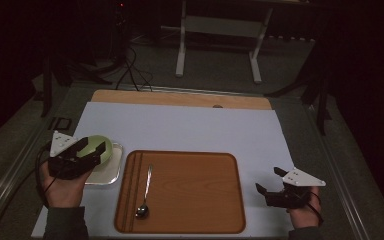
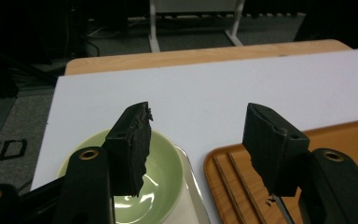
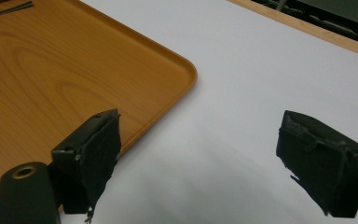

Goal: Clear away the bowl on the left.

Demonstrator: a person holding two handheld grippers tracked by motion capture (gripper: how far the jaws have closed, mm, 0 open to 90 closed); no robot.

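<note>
A pale green bowl stands on a small white square dish at the left of the white mat. My left gripper hovers just over the bowl, open. In the left gripper view the left gripper holds nothing; one jaw hangs over the inside of the bowl and the other over the edge of the wooden tray. A metal spoon lies on the wooden tray. My right gripper is open and empty right of the tray; the right gripper is above bare mat near the tray's corner.
The white mat covers most of the wooden tabletop, with open room behind the tray. Beyond the table are a white frame stand and floor cables. Metal rails run along both table sides.
</note>
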